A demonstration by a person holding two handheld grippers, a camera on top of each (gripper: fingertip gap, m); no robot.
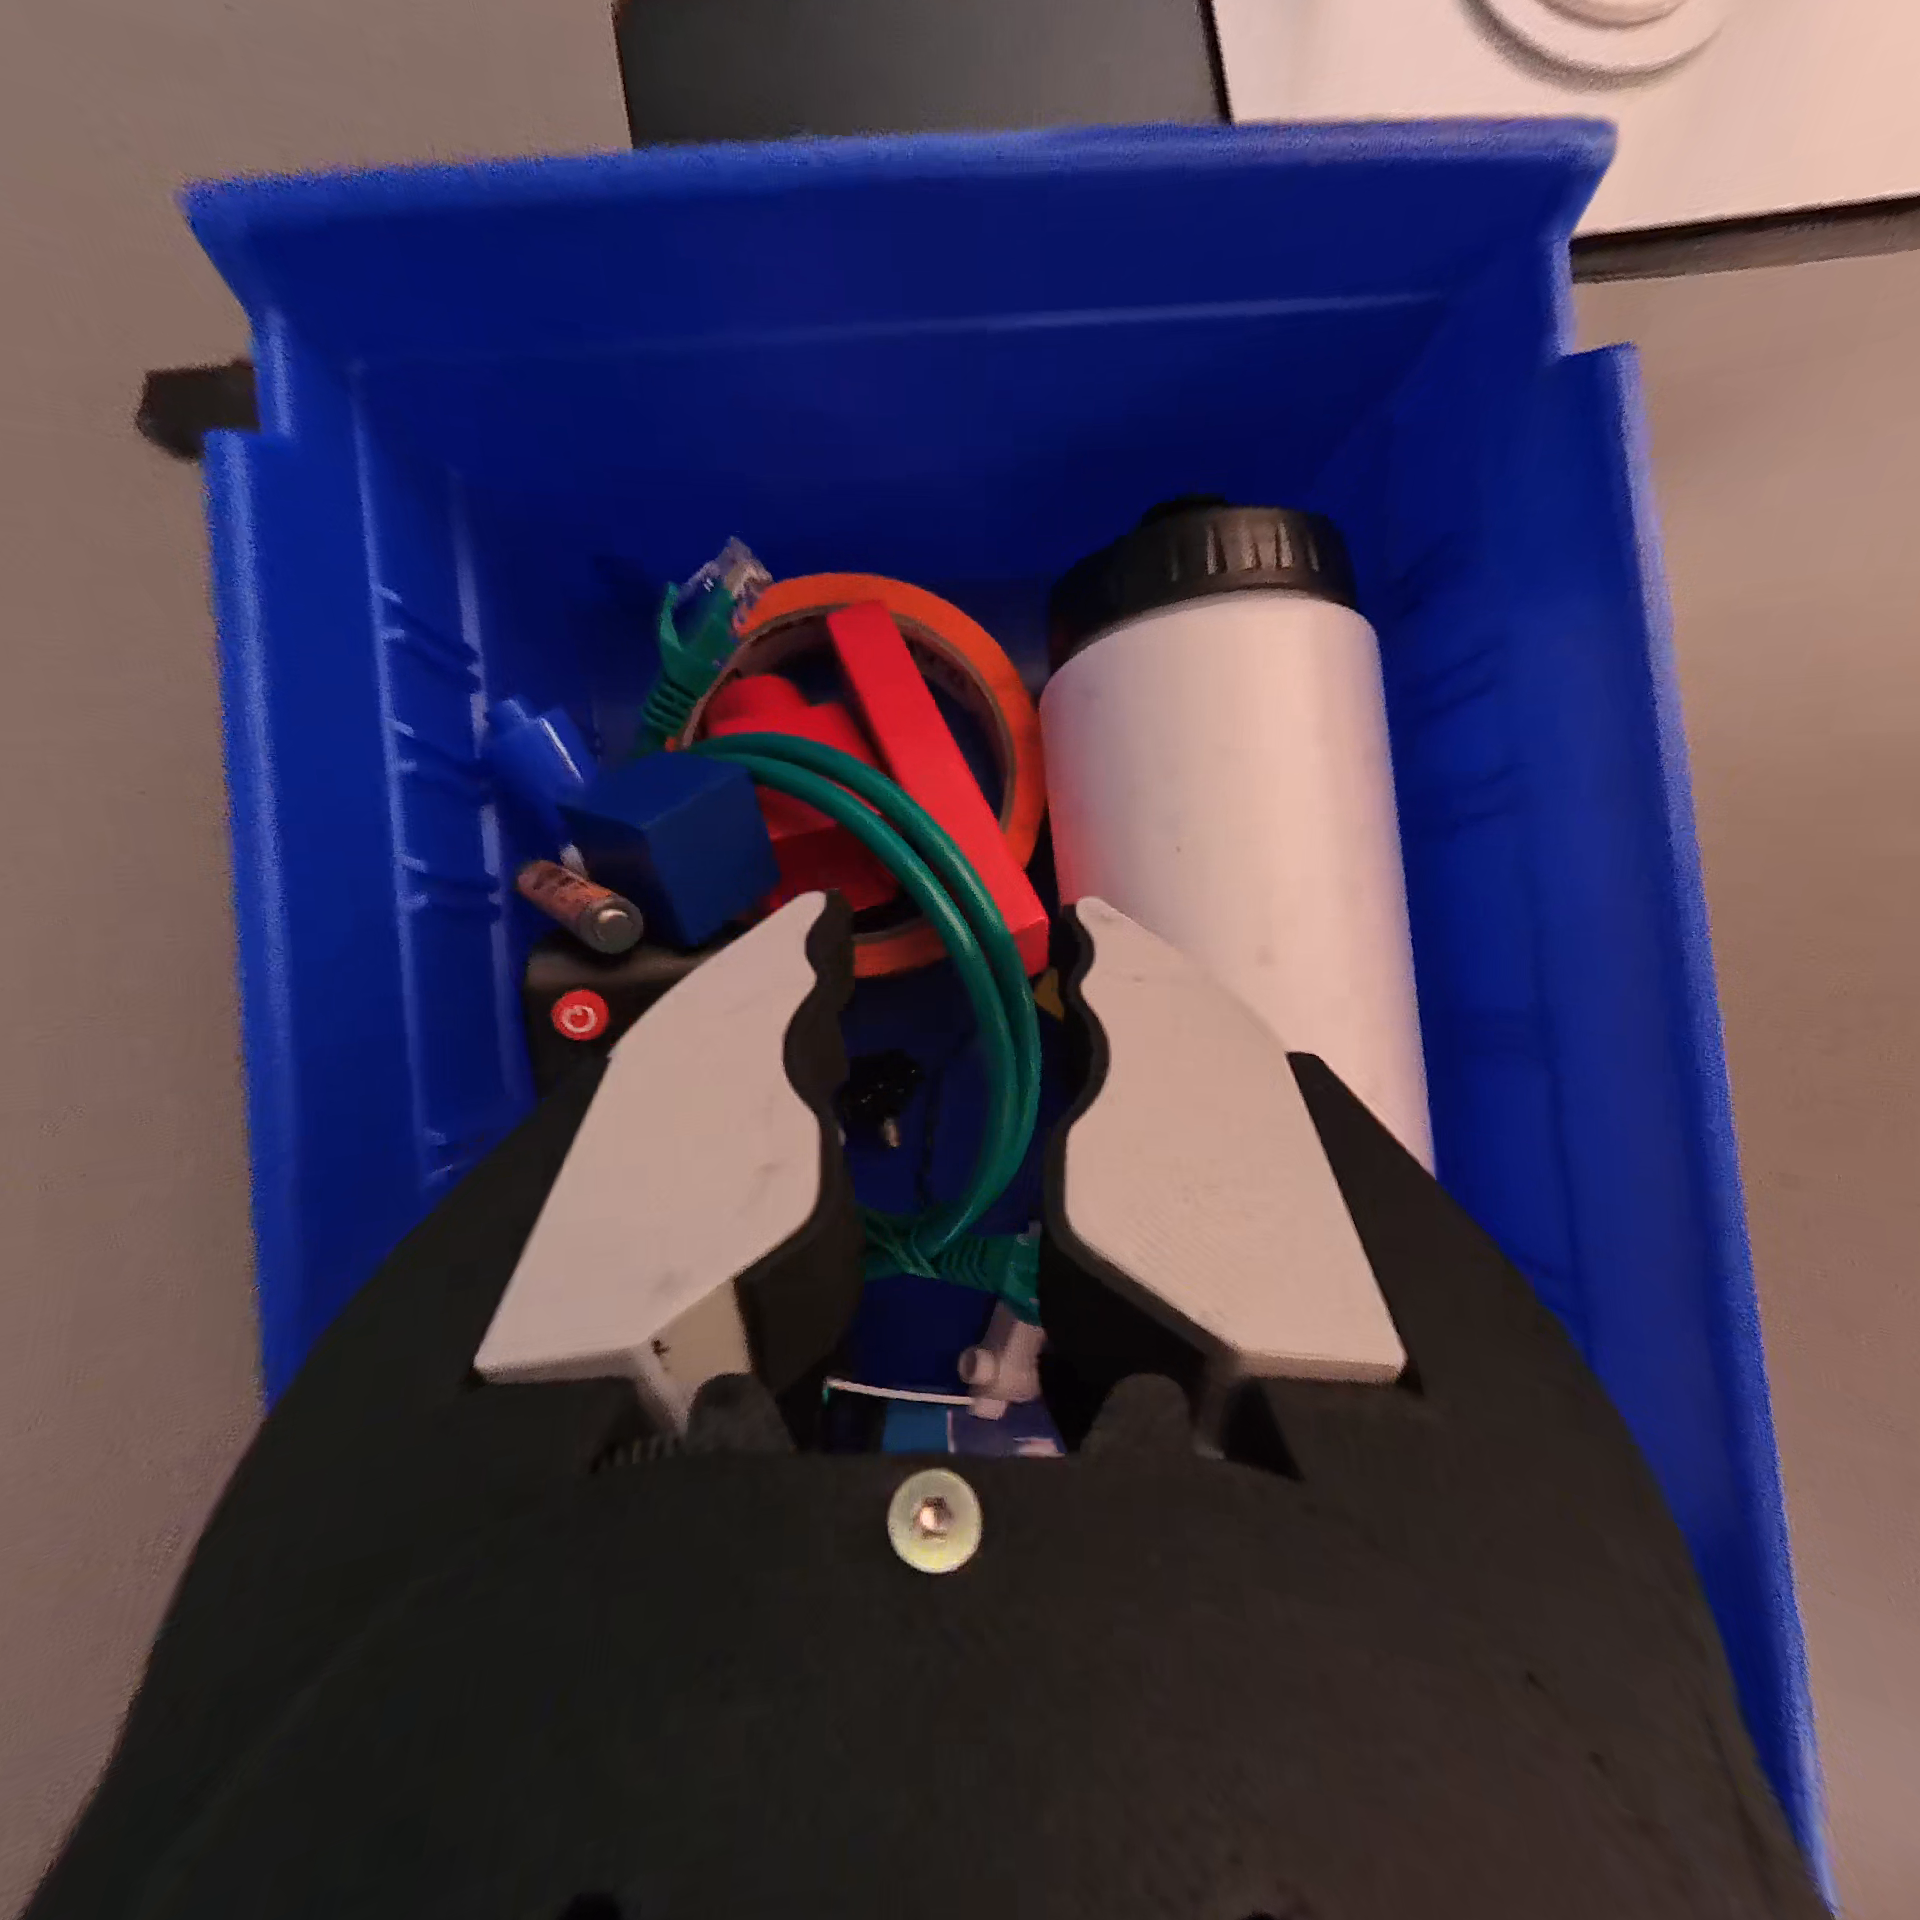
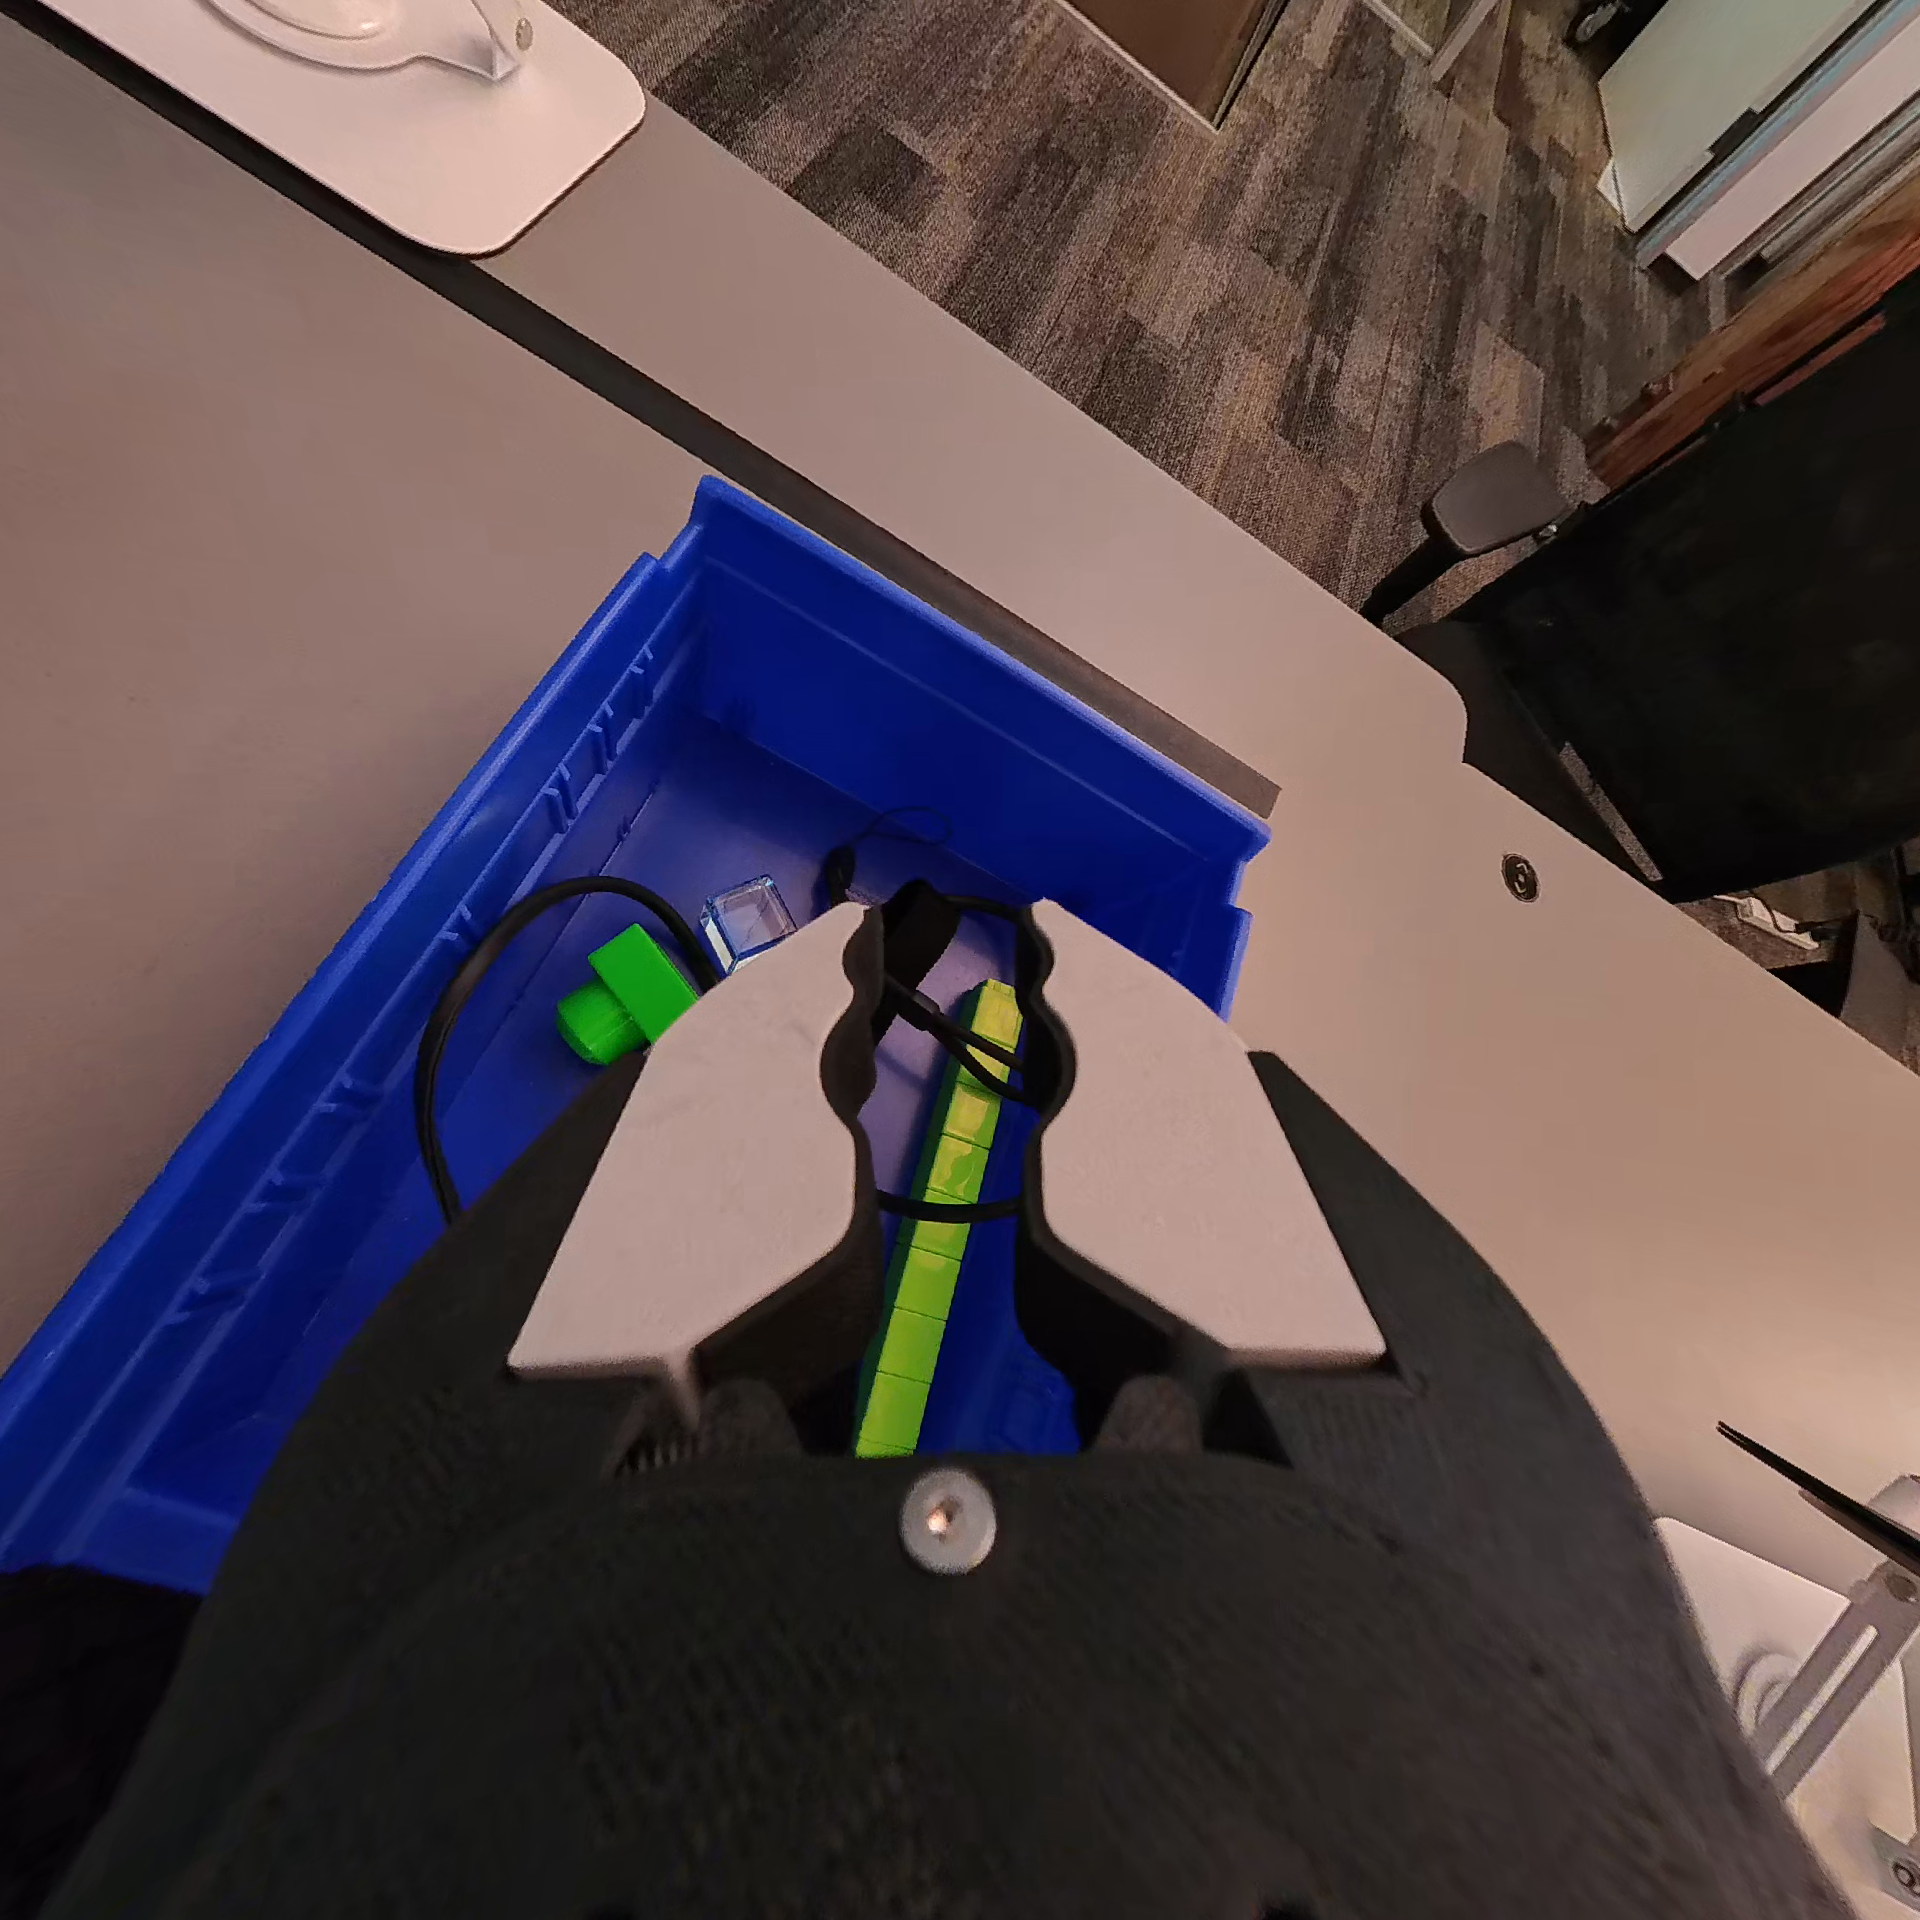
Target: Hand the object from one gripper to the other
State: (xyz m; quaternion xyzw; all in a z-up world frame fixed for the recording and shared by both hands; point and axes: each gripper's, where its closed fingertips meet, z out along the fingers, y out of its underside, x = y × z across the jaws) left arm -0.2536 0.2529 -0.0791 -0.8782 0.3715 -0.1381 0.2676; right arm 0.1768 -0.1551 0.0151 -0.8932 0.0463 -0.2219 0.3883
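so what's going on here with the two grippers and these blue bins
Each hand-held gripper hangs open over a blue plastic bin, holding nothing. The left gripper is above a coiled green cable, an orange tape roll and a white bottle. The right gripper is above a lime-green strip of blocks. No handover yet.

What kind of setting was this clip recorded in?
Probably an office: a pale grey desk, patterned carpet tiles and a black office chair, with a blue plastic storage bin on the desk.
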